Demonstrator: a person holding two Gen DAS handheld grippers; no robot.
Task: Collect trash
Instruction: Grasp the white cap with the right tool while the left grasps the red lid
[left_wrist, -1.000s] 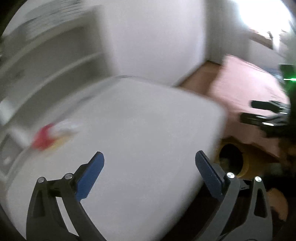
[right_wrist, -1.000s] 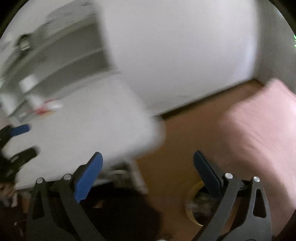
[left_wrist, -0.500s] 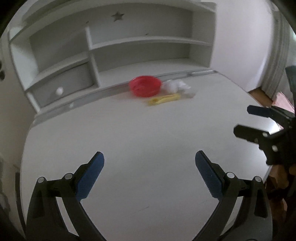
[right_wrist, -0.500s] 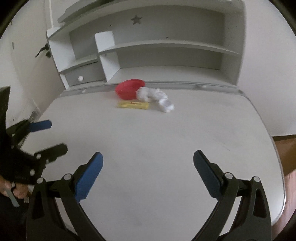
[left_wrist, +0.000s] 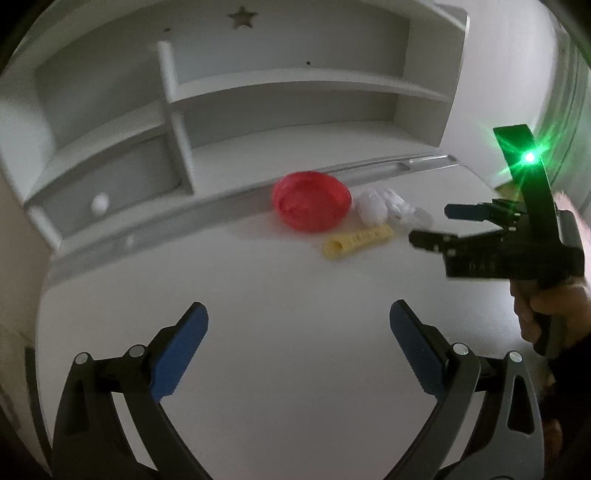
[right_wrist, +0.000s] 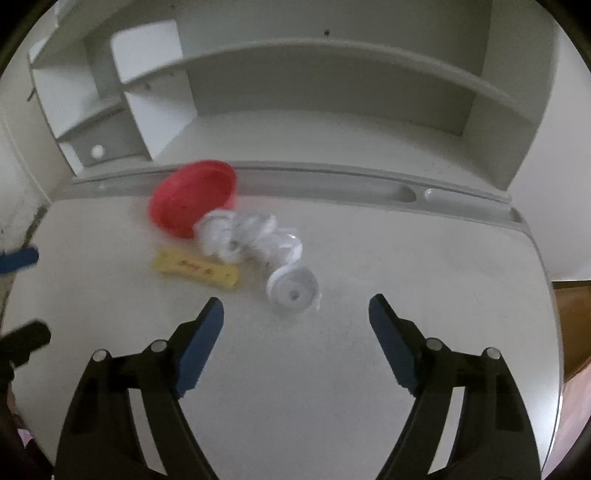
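Yellow wrapper (right_wrist: 195, 267) bears unreadable red print; left tongs (left_wrist: 298, 334) and right tongs (right_wrist: 296, 321) gape wide.

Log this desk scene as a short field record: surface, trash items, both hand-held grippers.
surface: white desk with shelf unit at the back
trash: red bowl, yellow wrapper, crumpled white plastic, small white cup, clustered together
left hand-held gripper: open, empty, above desk
right hand-held gripper: open, empty, nearest the small white cup
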